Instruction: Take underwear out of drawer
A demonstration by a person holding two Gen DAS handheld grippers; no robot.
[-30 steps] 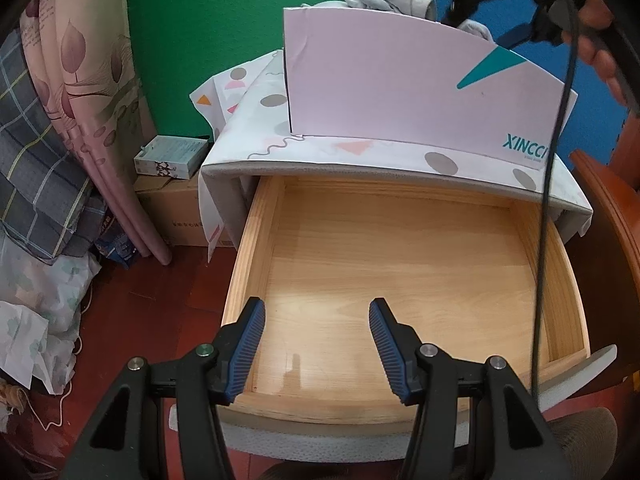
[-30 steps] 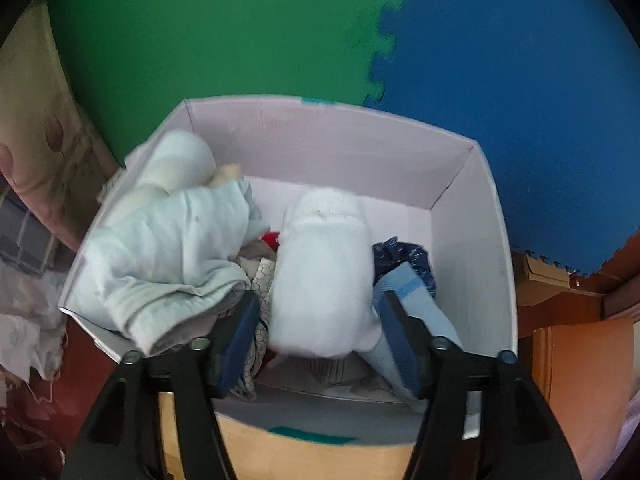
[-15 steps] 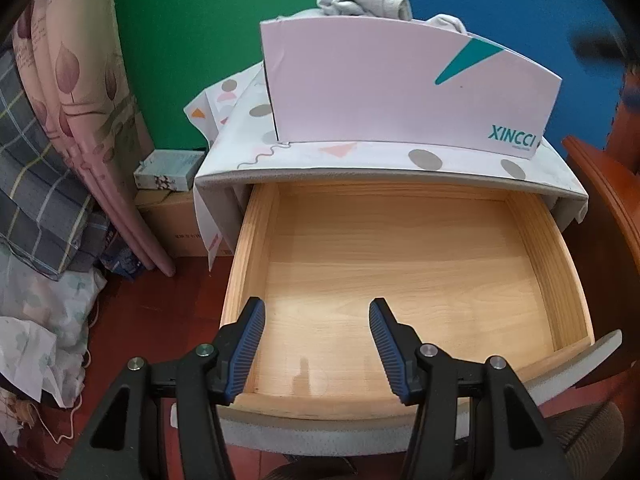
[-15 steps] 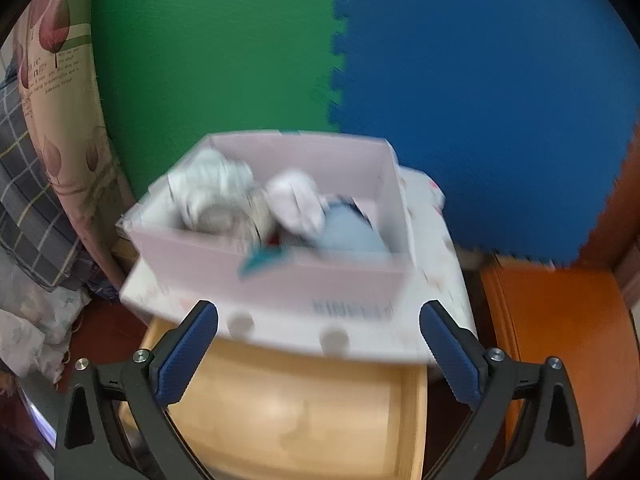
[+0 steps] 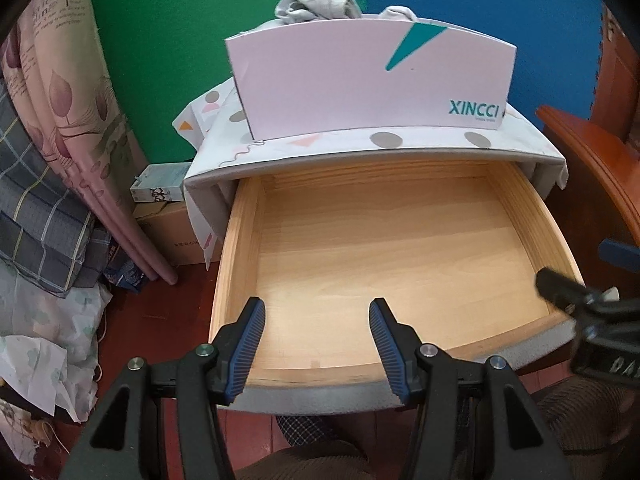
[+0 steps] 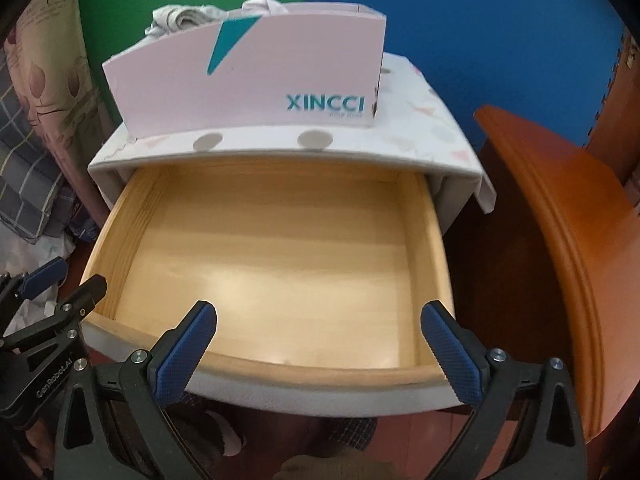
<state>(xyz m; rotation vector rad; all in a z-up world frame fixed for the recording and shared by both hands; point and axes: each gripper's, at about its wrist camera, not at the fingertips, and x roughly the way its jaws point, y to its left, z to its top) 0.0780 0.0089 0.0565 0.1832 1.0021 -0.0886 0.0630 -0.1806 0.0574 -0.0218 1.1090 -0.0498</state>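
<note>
Pale pine boards line the pulled-out wooden drawer (image 5: 400, 248), its bare floor showing in both wrist views with no garment lying on it. On top of the white nightstand (image 6: 436, 136), on a spotted cloth, stands a pink cardboard box printed XINCCI (image 5: 372, 80). The grey-white bundled underwear (image 5: 316, 6) pokes above the box's back rim; only its crumpled top shows, the rest hidden behind the box's front wall, and how many pieces lie inside cannot be made out.

The left gripper (image 5: 316, 324) hangs over the drawer's front edge, its blue ribbed fingers (image 5: 248, 344) parted about halfway, with nothing between them. The right gripper (image 6: 320, 332) hovers beside it over the same edge, its blue pads spread wide, and they too grip nothing. Each tool intrudes on the other's view: the right one is a blurred black shape cut off at the right border of the left wrist view, the left one is cropped at the left border of the right wrist view.

A green foam wall panel (image 5: 180, 40) meets a blue foam wall panel (image 6: 500, 40) in a jigsaw seam behind the nightstand. An orange-brown curved wooden chair back (image 6: 560, 240) rises to the right, partly out of frame. To the left, a pink flowered curtain (image 5: 60, 100) and folded checked bedding are bent by the lens. A small box sits on a brown carton (image 5: 176, 240) beside the nightstand, its print too small to read.
</note>
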